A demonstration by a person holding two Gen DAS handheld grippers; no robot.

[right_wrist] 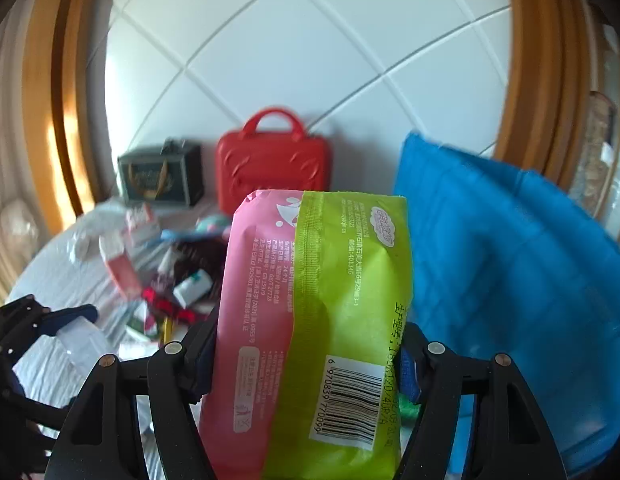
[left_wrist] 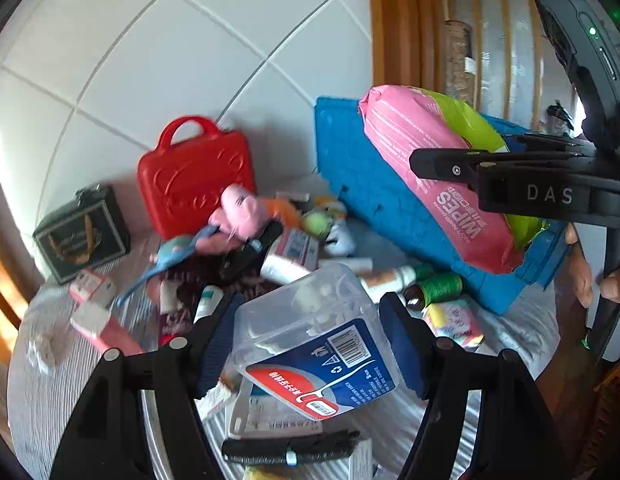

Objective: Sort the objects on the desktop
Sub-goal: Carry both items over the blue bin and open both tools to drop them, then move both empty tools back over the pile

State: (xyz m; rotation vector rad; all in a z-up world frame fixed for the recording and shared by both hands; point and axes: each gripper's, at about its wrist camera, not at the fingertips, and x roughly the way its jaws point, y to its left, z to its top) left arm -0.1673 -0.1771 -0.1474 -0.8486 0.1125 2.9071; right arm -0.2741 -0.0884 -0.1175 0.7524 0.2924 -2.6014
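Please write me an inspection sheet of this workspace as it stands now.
Surface: table under a pale striped cloth.
Job's things: clear floss-pick box; pink-and-green wipes pack.
Clutter: red case, dark box, blue bin, green thread spool, small toys and tubes.
Grippers: left gripper shut on the box; right gripper shut on the pack.
Cables: nothing seen.
Surroundings: white tiled wall, wooden frame.
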